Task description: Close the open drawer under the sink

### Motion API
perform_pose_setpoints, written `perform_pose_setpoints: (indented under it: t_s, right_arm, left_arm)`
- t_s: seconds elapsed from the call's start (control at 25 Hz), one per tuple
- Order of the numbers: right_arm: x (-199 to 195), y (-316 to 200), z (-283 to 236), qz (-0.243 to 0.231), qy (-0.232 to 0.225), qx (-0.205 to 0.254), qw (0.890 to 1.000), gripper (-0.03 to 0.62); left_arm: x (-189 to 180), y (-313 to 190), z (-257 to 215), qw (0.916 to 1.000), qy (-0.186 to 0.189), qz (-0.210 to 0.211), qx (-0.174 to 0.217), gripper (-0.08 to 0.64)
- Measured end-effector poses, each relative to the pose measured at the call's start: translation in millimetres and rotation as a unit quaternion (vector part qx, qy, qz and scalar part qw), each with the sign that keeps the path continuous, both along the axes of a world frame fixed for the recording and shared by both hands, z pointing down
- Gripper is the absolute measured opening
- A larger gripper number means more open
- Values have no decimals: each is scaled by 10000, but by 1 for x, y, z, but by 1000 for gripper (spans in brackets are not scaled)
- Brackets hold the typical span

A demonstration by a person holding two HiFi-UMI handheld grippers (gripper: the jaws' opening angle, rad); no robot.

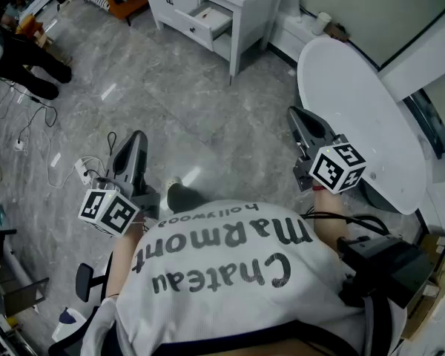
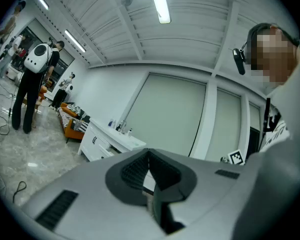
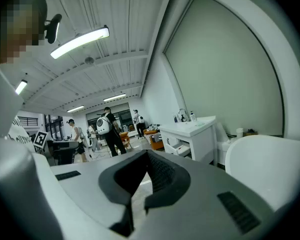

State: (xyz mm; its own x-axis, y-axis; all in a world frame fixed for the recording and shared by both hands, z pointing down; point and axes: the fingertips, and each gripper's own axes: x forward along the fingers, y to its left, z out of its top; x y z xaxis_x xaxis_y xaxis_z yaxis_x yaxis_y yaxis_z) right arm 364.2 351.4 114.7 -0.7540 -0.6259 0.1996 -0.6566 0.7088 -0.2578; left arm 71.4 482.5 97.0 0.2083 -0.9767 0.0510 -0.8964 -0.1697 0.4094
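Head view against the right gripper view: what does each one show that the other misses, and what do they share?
Head view only: loose cables trailing at the left edge. Right gripper view only: ceiling lamps, people standing far back, and a tap on top of the cabinet. Both: the white cabinet with its drawer open, and the white table beside it.
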Motion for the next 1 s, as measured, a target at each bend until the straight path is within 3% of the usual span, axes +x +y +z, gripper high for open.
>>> perform_pose_setpoints:
  t_s: [0.44, 0.56, 0.72, 0.84, 1.0]
  right_arm:
    - [-10, 5, 1, -31, 14, -10, 10000, 12]
    - [-14, 6, -2, -94, -159, -62, 9998, 12]
    - [-29, 7, -2, -269, -318, -40, 9991, 12]
    - [-51, 7, -2, -469, -318, -70, 9984, 12]
    - [-76, -5, -2, -457, -60, -12, 9989, 12]
  left_arm:
    - [-11, 4, 2, 10000, 14, -16, -21, 9]
    - [-12, 5, -8, 9997, 11, 123, 191, 9]
    - [-12, 10, -24, 9956, -503, 341, 716, 9]
    - [-18, 12, -19, 9917, -848, 484, 837, 8]
    - [-45, -15, -19, 9930, -340, 641, 927, 8]
